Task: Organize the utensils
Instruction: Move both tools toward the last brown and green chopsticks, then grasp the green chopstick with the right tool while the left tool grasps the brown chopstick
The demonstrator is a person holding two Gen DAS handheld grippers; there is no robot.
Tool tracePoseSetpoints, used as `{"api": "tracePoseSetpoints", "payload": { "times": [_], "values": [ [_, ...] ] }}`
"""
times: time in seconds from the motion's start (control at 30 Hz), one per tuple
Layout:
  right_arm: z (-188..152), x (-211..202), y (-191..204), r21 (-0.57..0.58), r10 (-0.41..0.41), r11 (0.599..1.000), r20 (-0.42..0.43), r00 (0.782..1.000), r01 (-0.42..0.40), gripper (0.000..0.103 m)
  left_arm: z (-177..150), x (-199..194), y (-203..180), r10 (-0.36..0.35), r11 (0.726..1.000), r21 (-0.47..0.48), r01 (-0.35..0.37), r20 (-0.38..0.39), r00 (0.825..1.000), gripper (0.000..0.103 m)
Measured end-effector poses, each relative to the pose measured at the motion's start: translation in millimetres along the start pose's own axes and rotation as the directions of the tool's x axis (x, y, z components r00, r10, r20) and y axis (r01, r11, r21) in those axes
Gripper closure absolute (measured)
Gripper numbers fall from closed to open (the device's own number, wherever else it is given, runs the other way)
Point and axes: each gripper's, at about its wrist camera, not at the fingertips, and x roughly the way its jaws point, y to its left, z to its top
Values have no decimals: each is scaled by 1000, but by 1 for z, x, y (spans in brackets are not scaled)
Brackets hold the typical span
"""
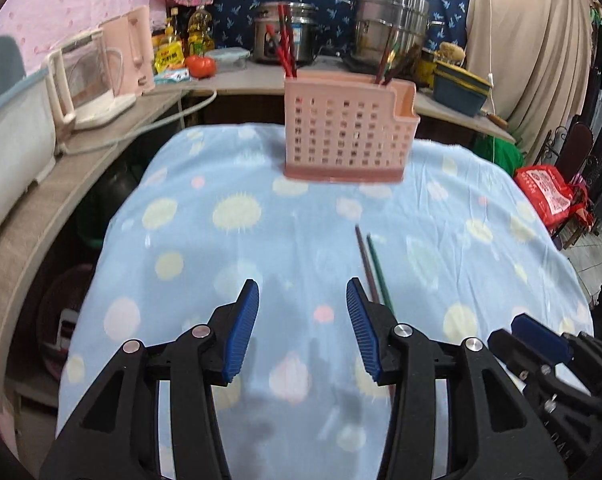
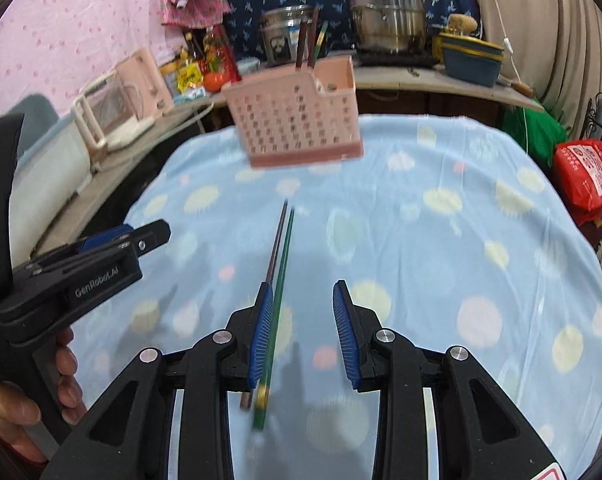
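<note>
Left gripper (image 1: 303, 320) hanging low in frame, jaws spread wide, gripping nothing. Right gripper (image 2: 301, 328) likewise gaping. Brown chopstick (image 2: 276, 240) and green chopstick (image 2: 283, 256) lying side by side on dotted blue cloth (image 2: 441, 248), passing beside right gripper's left pad. Pink utensil holder (image 1: 347, 130) sitting upper centre, holding chopsticks.

two chopsticks (image 2: 279, 276) lie side by side on the tablecloth (image 2: 441, 264), before the utensil holder (image 2: 297, 120)
</note>
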Motion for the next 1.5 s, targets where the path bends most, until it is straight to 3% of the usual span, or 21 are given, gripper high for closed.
{"api": "tracePoseSetpoints", "payload": {
  "times": [0.23,0.5,0.73,1.1,1.23,1.5],
  "values": [
    [-52,14,17,-33,4,999,-81,997,-7,72,-50,5,1,20,1000,3,-20,-76,997,60],
    [-70,21,25,-48,12,999,-121,993,-18,74,-77,5,2,20,1000,4,-20,-115,993,60],
    [-78,26,28,-53,7,998,-142,990,-15,84,-81,5,2,19,1000,6,-18,-124,992,60],
    [-76,32,26,-45,3,999,-141,990,-9,85,-85,6,-3,15,1000,15,-13,-133,991,60],
    [-75,34,24,-47,-5,999,-140,990,-2,96,-85,6,-4,14,1000,19,-11,-136,991,59],
    [-70,31,0,15,-25,1000,-134,991,27,96,-80,6,-22,-29,999,34,34,-132,991,49]
  ]
}}
